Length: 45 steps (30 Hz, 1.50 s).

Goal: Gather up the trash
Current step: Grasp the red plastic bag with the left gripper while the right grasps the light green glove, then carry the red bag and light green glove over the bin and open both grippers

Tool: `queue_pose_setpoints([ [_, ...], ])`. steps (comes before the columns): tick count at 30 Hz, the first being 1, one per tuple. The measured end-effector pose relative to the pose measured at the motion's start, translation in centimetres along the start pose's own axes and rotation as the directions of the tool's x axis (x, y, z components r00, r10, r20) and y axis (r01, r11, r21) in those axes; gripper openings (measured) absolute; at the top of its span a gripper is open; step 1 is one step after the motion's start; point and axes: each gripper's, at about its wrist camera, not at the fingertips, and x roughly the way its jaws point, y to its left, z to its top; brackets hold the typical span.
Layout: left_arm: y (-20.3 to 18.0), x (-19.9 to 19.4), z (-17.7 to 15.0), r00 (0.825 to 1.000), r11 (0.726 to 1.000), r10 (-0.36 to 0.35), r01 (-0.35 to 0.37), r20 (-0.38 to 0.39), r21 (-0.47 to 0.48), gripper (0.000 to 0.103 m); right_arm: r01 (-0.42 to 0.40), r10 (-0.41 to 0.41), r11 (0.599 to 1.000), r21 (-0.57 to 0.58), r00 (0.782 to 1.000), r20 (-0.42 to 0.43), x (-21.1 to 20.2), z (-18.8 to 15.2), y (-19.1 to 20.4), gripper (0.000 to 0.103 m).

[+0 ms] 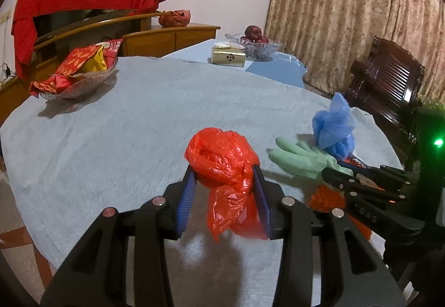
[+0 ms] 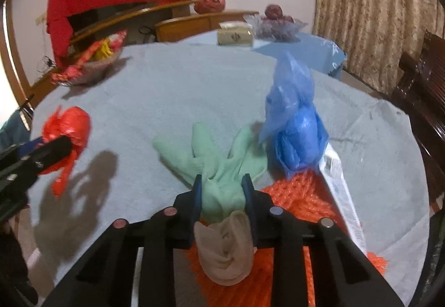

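In the left wrist view, the left gripper (image 1: pixel 225 176) squeezes a scrunched red bag (image 1: pixel 222 159) between its blue pads, lifted a little above the gray table (image 1: pixel 125 126). The loose tail of the bag hangs down, so I think a firm squeeze and a slow carry would keep it from slipping. Off to the left, a glass bowl (image 1: pixel 79 84) holds red and yellow snack packets. Far back, a clear dish (image 1: pixel 257 47) holds dark red fruit.

In the right wrist view, the right gripper (image 2: pixel 222 187) pinches a green glove (image 2: pixel 214 165) at its wrist, with the fingers spread flat on the table. A lift straight up would likely clear the blue bag (image 2: pixel 294 123) just beside it and the orange net (image 2: pixel 294 196) underneath. I see no trash bin here.
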Motion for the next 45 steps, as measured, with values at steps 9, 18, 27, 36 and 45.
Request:
queue_pose_setpoints([
  [9, -1.5, -2.3, 1.2, 0.999, 1.000, -0.016, 0.015, 0.042, 0.022, 0.039, -0.055, 0.052, 0.998, 0.030, 0.995, 0.086, -5.2, 0.7, -0.2, 0.028],
  [18, -4.1, -4.9, 2.2, 0.996, 0.997, -0.056, 0.051, 0.071, 0.065, 0.039, -0.027, 0.015, 0.997, 0.067, 0.985, 0.173, -10.5, 1.2, -1.9, 0.027],
  [27, -7.1, -7.0, 3.3, 0.988, 0.990, -0.111, 0.101, 0.104, 0.099, 0.039, 0.007, -0.034, 0.994, 0.113, 0.971, 0.238, -15.3, 0.7, -4.4, 0.028],
  [36, -12.1, -8.7, 3.5, 0.974, 0.972, -0.192, 0.173, 0.120, 0.158, 0.039, 0.066, -0.107, 0.986, 0.154, 0.954, 0.279, -19.3, -0.6, -7.4, 0.027],
  [45, -17.3, -9.2, 3.1, 0.954, 0.945, -0.279, 0.253, 0.109, 0.206, 0.039, 0.150, -0.211, 0.964, 0.218, 0.933, 0.292, -23.2, -2.8, -11.8, 0.028],
])
